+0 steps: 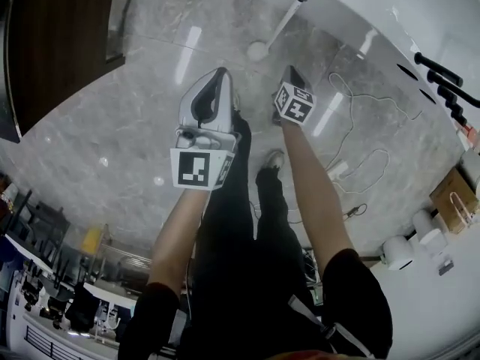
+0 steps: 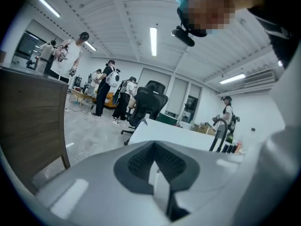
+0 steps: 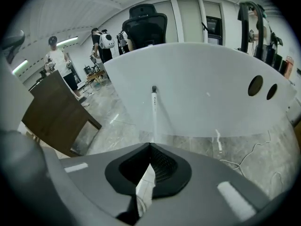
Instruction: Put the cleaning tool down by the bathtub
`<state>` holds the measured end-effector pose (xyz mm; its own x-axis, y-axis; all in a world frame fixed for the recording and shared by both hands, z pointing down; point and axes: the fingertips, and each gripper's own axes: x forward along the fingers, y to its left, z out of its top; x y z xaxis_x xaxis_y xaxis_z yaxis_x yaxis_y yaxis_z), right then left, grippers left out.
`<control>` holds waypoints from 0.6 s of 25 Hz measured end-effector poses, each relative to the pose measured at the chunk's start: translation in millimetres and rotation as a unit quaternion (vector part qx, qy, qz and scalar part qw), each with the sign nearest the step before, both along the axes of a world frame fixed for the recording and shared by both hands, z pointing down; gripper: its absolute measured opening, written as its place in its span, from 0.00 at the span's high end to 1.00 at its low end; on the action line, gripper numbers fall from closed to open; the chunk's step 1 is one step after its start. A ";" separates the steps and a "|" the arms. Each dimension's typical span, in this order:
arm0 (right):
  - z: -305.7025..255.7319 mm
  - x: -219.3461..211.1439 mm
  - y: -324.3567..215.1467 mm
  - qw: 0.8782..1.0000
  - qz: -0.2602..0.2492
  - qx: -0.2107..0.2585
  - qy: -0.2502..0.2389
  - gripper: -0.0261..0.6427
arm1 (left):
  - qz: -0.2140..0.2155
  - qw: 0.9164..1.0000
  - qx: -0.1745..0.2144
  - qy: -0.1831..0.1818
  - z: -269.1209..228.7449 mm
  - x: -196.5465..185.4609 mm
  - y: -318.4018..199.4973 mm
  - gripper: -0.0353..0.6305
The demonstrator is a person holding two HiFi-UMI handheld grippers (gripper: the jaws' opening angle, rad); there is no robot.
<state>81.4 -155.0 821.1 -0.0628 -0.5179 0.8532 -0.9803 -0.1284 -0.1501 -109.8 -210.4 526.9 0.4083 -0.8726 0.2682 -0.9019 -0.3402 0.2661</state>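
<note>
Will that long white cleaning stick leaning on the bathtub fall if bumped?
Probably: the cleaning stick only leans on the bathtub and its smooth wall, so a nudge could slide it sideways. Its thin handle looks light, and the glossy floor may let its head skid.

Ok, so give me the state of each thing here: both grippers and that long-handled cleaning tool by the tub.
left gripper: shut, nothing between its jaws.
right gripper: shut, nothing between its jaws.
cleaning tool: free of both grippers, head on the floor, handle leaning on the bathtub.
</note>
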 end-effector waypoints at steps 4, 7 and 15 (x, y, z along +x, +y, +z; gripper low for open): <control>-50.4 5.6 27.8 1.000 0.000 0.003 -0.014 0.96 | -0.007 1.000 0.014 0.002 -48.4 11.2 19.6 0.94; -88.2 14.5 51.6 1.000 0.011 0.004 -0.022 0.96 | -0.008 1.000 0.018 0.001 -82.3 20.4 34.8 0.93; -176.8 33.1 107.7 0.999 -0.008 0.004 -0.034 0.96 | -0.017 0.999 0.029 0.002 -154.0 47.9 85.3 0.93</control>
<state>114.4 -47.3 644.3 -0.1294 -0.5235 0.8421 -0.9698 -0.1103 -0.2177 -62.0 -125.0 372.8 0.3795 -0.8997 0.2156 -0.9119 -0.3243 0.2515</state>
